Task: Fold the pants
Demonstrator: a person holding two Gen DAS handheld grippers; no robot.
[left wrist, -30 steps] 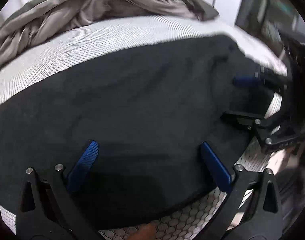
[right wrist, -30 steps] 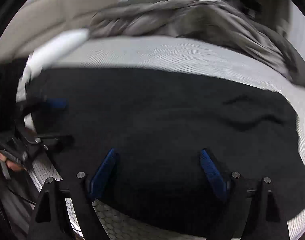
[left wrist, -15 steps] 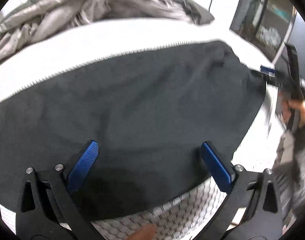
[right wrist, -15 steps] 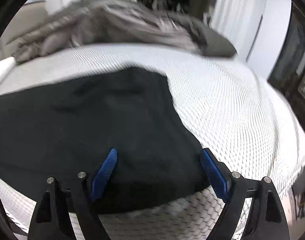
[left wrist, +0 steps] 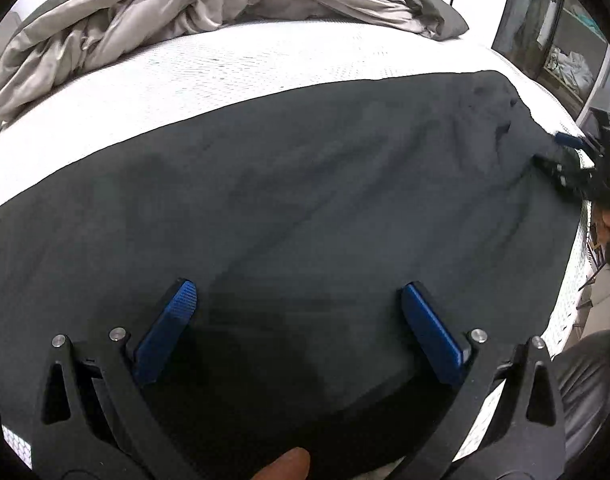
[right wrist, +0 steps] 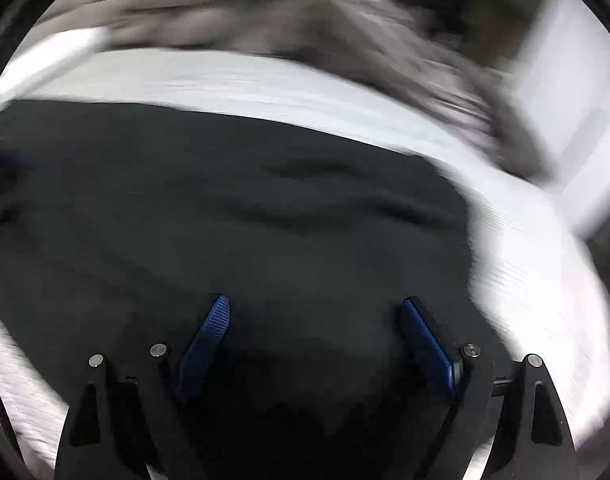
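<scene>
The black pants (left wrist: 305, 208) lie spread flat across the white mattress (left wrist: 233, 68); they also fill the blurred right wrist view (right wrist: 245, 232). My left gripper (left wrist: 299, 300) is open and empty, fingers over the pants' near edge. My right gripper (right wrist: 315, 312) is open and empty over the pants' near edge. The right gripper also shows in the left wrist view (left wrist: 561, 156), at the pants' far right end, near the mattress's right edge.
A crumpled grey-beige duvet (left wrist: 209, 4) is heaped at the back of the mattress (right wrist: 265, 84). A dark shelf unit (left wrist: 557, 36) stands past the right edge. The mattress edge drops off at the right and near sides.
My right gripper has swung back left over the pants after pointing at the bare right side of the mattress. My left gripper has stayed open near the pants' near edge.
</scene>
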